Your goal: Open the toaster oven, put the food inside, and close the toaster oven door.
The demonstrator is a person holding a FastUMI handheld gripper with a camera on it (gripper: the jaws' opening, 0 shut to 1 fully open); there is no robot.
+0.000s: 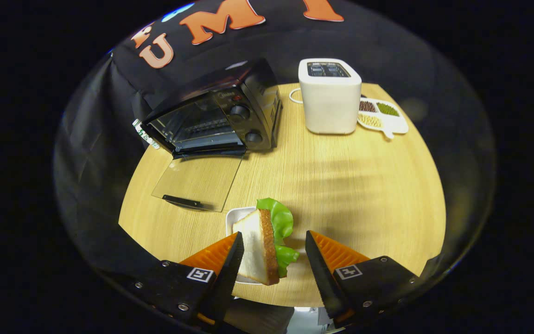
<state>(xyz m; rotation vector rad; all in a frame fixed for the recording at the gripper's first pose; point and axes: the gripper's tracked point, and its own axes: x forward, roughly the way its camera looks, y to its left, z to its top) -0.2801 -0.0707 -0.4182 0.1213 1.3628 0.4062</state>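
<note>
The gripper (274,260) has two pointed fingers (327,264) shaped like wedges, with ribbed faces. Each sits on a black block with small silver screws. Each block carries a little square black-and-white marker near the finger.

Worktop (341,185): pale wood grain.
Toaster oven (220,116): glossy black, clear glass door (197,181) with black handle.
Toaster (329,95): white.
Divided dish (385,121): white; brown, green and beige fillings.
Sandwich (260,246): white bread, brown crust, bright green lettuce.
Plate (235,215): white.
</note>
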